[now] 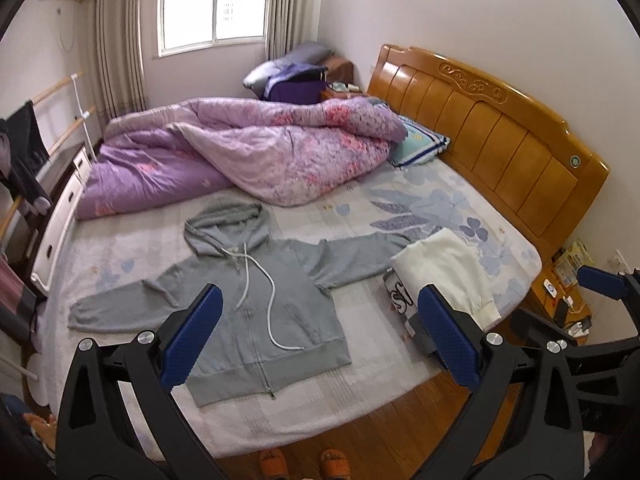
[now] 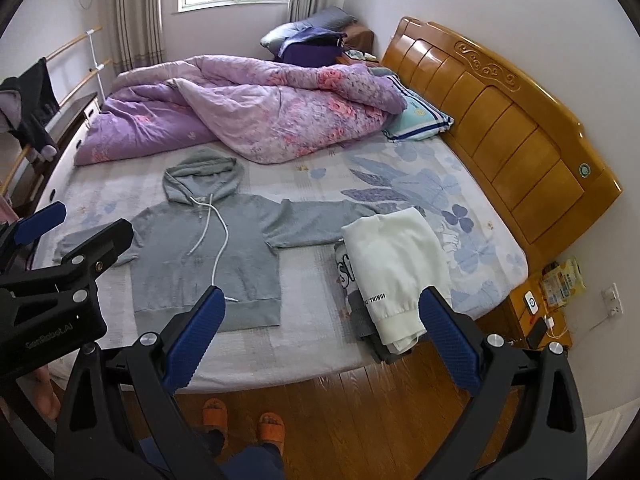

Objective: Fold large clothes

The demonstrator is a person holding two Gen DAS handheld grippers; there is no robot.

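Observation:
A grey zip hoodie [image 1: 272,300] [image 2: 200,256] lies flat and face up on the bed sheet [image 1: 132,256], sleeves spread to both sides, hood toward the quilt. Its white drawstrings trail over the chest. The right sleeve end runs under a stack of folded clothes [image 1: 444,276] [image 2: 396,260] with a white garment on top. My left gripper [image 1: 320,336] hovers open above the hoodie's hem, holding nothing. My right gripper [image 2: 324,336] hovers open over the bed's near edge, between the hoodie and the stack, also holding nothing.
A crumpled purple floral quilt [image 1: 256,152] and a pillow [image 1: 420,144] fill the far half of the bed. A wooden headboard [image 1: 500,136] stands at the right, with a cluttered nightstand [image 2: 548,308] beside it. A person's feet in orange slippers [image 2: 240,420] stand on the wooden floor.

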